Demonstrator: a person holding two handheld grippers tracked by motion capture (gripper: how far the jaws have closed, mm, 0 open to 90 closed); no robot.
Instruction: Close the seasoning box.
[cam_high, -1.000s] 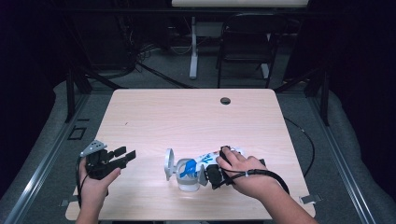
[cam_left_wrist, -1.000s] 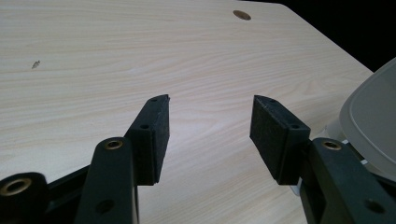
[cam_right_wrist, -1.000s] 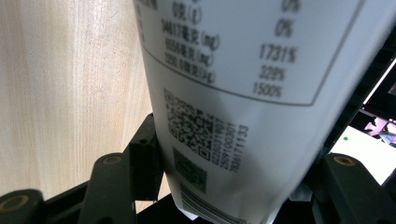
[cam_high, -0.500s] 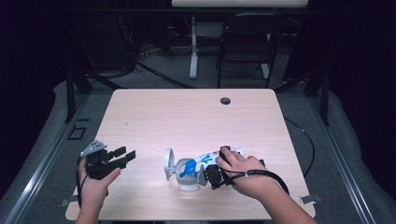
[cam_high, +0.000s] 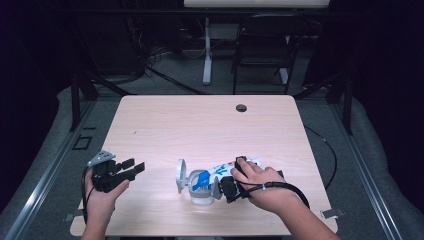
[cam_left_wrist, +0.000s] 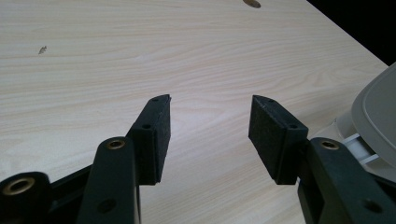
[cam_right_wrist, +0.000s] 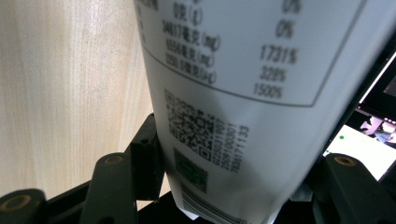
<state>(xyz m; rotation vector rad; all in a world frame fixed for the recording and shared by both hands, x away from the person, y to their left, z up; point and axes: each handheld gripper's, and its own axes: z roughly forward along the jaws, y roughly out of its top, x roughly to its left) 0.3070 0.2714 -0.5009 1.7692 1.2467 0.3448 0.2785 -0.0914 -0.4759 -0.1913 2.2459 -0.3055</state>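
**Right gripper on the container, left one waiting**

While your right gripper (cam_high: 226, 188) clamps the white printed container (cam_right_wrist: 233, 93), its jaws sit on either side of the labelled wall, so that hand already owns the thing. The container (cam_high: 210, 179) lies on its side near the front edge of the table (cam_high: 200, 125), its long axis running left to right, with a grey flip lid (cam_high: 180, 176) standing open at its left end. Your left gripper (cam_high: 131, 168) hovers to the left of that lid, jaws spread and empty, pointing toward it. In the left gripper view the lid's edge (cam_left_wrist: 376, 107) is just beside the right jaw, so I judge any next move falls to your left hand.
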